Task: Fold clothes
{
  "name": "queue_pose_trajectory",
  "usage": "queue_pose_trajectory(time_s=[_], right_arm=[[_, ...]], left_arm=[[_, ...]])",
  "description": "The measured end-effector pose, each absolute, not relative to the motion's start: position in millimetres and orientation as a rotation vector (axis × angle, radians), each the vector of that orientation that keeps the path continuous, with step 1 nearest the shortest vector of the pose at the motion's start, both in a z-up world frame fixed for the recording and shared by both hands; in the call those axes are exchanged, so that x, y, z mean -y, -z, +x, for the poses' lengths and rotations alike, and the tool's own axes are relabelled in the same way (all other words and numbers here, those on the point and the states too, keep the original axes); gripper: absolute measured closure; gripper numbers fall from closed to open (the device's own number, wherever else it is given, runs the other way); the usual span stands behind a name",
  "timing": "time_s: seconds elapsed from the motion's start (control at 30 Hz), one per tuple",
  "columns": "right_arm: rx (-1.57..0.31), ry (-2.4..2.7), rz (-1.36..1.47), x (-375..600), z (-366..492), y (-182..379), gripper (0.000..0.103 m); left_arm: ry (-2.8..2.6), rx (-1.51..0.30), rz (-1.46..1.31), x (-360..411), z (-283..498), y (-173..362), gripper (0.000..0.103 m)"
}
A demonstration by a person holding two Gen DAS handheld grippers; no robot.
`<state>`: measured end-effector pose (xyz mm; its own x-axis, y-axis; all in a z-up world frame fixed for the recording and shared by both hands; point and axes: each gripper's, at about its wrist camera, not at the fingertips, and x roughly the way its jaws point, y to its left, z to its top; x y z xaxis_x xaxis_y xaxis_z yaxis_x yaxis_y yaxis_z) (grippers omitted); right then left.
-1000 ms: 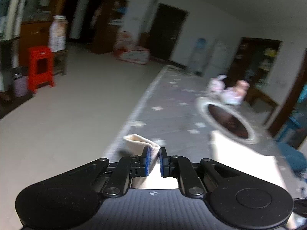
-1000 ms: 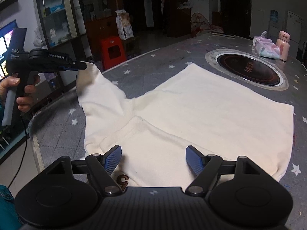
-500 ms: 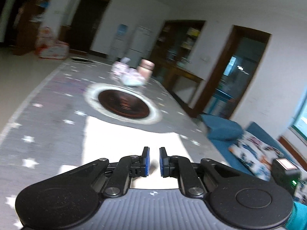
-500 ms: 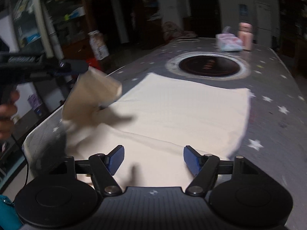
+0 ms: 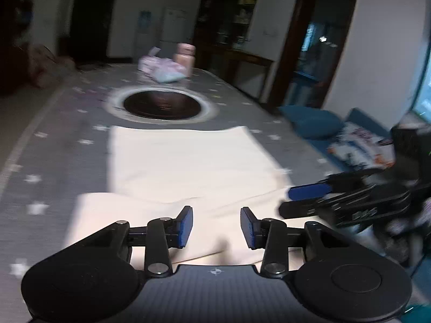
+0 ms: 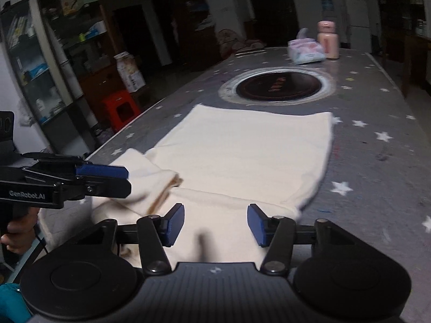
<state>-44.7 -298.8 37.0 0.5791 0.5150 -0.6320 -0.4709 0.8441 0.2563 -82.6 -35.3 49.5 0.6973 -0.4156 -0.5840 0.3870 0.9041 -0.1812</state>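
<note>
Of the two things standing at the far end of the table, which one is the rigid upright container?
The pink bottle with a lid, standing upright on the right in the right wrist view. Beside it the tissue pack is a soft, low packet with a tissue poking out.

Dim room: white walls (image 5: 377,53), dark doorways (image 5: 91,21), shelving (image 6: 54,62), red stool (image 6: 121,109).

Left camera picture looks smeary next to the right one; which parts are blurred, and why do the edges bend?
Left wrist view: motion blur smears the cream fabric garment, the pink tissue pack and the right gripper. Right wrist view: sharper, dim room, slight blur along the garment's right edge. Both views: fisheye lenses curve the grey star-patterned table and leave dark corners.
</note>
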Motion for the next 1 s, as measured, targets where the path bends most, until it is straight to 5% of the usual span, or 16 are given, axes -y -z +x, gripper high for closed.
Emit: queue_pose_trajectory(time_s=[0.47, 0.53, 0.6, 1.0], right_arm=[[-0.897, -0.737, 0.037, 218.8, -6.1, -13.9, 0.069], [-0.892, -0.735, 0.034, 215.6, -5.5, -13.7, 0.088], [-0.890, -0.730, 0.042, 215.3, -5.9, -13.9, 0.095], [-0.657, -0.681, -0.022, 246.3, -33.2, -86.4, 0.098]], left_arm=[[0.191, -0.674, -0.013, -36.7, -103.7, -28.1, 0.048], [0.183, -0.689, -0.020, -39.4, -104.0, -24.6, 0.046], [0.178, -0.700, -0.022, -40.0, -104.5, -21.9, 0.045], [0.181, -0.715, 0.079, -16.9, -102.7, -9.7, 0.038]])
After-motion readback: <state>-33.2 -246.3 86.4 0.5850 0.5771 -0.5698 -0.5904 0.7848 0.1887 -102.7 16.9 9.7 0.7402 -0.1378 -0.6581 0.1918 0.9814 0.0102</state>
